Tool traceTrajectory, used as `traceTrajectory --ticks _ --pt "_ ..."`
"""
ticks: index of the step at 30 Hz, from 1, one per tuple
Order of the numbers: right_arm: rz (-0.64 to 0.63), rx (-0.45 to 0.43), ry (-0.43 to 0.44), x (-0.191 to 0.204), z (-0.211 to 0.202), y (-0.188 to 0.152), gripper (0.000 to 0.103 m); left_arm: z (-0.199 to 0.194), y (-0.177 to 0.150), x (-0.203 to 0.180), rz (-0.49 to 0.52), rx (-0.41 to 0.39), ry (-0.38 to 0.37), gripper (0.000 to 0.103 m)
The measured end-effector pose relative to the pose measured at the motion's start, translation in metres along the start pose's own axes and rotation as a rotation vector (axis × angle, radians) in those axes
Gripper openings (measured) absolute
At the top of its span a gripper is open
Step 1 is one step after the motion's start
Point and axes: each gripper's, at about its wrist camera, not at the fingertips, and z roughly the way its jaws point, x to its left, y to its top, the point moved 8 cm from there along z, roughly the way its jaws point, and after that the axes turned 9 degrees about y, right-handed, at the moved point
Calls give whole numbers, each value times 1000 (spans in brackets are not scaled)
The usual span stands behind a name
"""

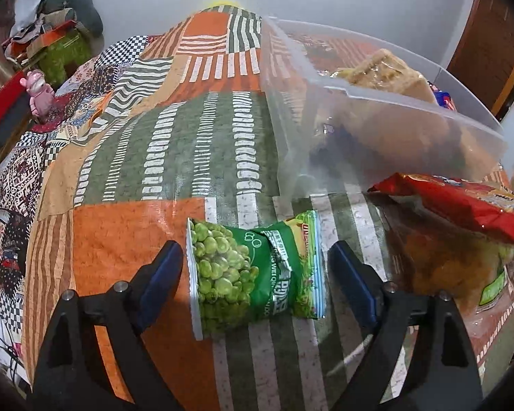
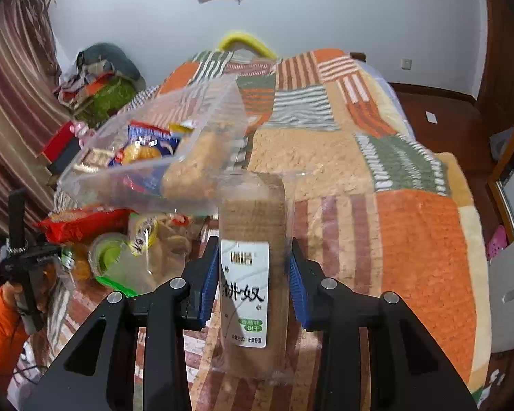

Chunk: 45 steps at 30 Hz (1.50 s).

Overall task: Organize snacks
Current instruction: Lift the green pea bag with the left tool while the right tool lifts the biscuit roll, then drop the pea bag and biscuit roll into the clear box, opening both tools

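Observation:
A green bag of peas [image 1: 253,270] lies flat on the patchwork bedcover [image 1: 126,226]. My left gripper [image 1: 255,250] hangs just over it, open, with one blue pad on each side of the bag and a gap at both. My right gripper [image 2: 253,245] is shut on a clear pack of brown biscuits [image 2: 250,291] with a white label, held upright above the cover. A clear plastic bin [image 2: 147,167] with several snacks inside stands to the left of that pack. In the left wrist view the bin [image 1: 359,102] is behind and right of the peas.
A red snack bag [image 1: 462,205] lies over other packets right of the peas, in front of the bin. An orange sleeve [image 2: 0,325] shows at the lower left of the right wrist view. Boxes and clothes [image 1: 58,34] are piled beyond the bed's far left edge.

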Motion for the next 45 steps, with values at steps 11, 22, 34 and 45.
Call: traceTrajectory --ticks 11,22,34,45 --pt "-122 76 -130 12 22 -40 42 -9 -2 19 -48 -3 67 48" --pt "-52 -1 -126 -2 1 -24 34 -39 5 19 -56 -36 45 46" --pt "-42 -71 -96 2 -14 21 34 -97 53 10 -44 -157 23 46" --pt "-104 -157 -23 42 -7 77 34 -111 100 -37 36 -227 -26 46"
